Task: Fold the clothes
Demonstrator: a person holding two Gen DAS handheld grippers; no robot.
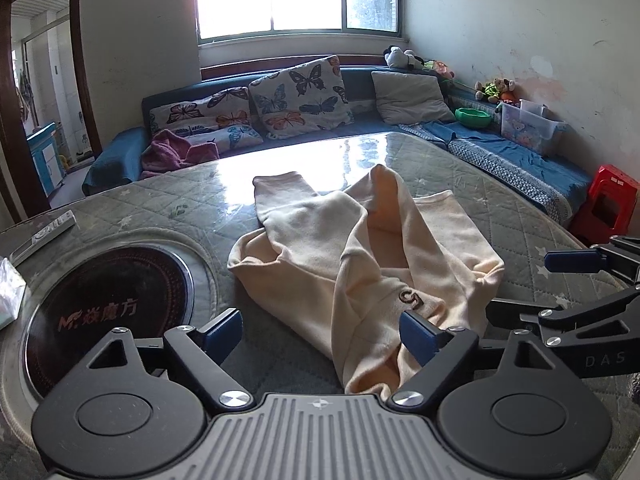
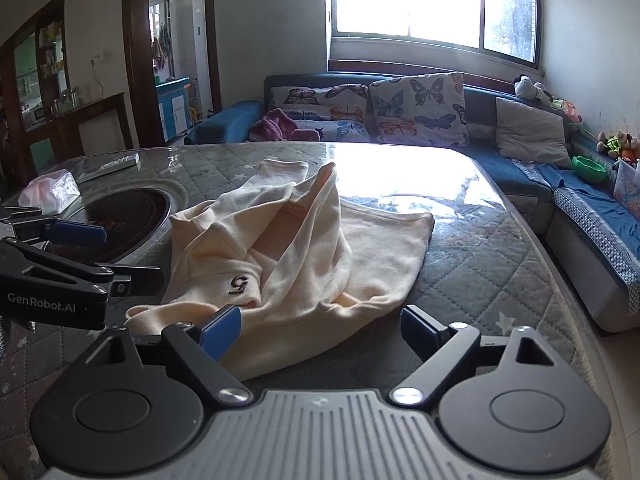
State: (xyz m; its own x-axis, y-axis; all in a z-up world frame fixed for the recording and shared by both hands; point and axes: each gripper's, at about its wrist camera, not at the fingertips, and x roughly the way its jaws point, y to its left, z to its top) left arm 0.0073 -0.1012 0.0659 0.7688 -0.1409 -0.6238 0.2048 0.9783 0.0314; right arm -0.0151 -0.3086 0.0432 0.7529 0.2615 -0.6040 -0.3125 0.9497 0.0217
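Observation:
A cream garment (image 1: 360,264) with a small embroidered mark lies crumpled on the quilted table (image 1: 160,200). My left gripper (image 1: 322,334) hovers at the garment's near edge with its jaws wide apart; cloth lies between the blue pads, but neither pad presses on it. In the right wrist view the same garment (image 2: 296,248) spreads ahead. My right gripper (image 2: 320,330) stands open over its near hem, its left pad just above the cloth. Each gripper shows in the other's view: the right gripper (image 1: 520,284) at the right edge, the left gripper (image 2: 120,256) at the left edge.
A round black hotplate (image 1: 108,312) is set into the table at the left, with a remote (image 1: 44,236) and a tissue pack (image 2: 50,192) beyond it. A blue sofa (image 1: 500,152) with butterfly cushions runs behind the table. A red stool (image 1: 608,204) stands at the right.

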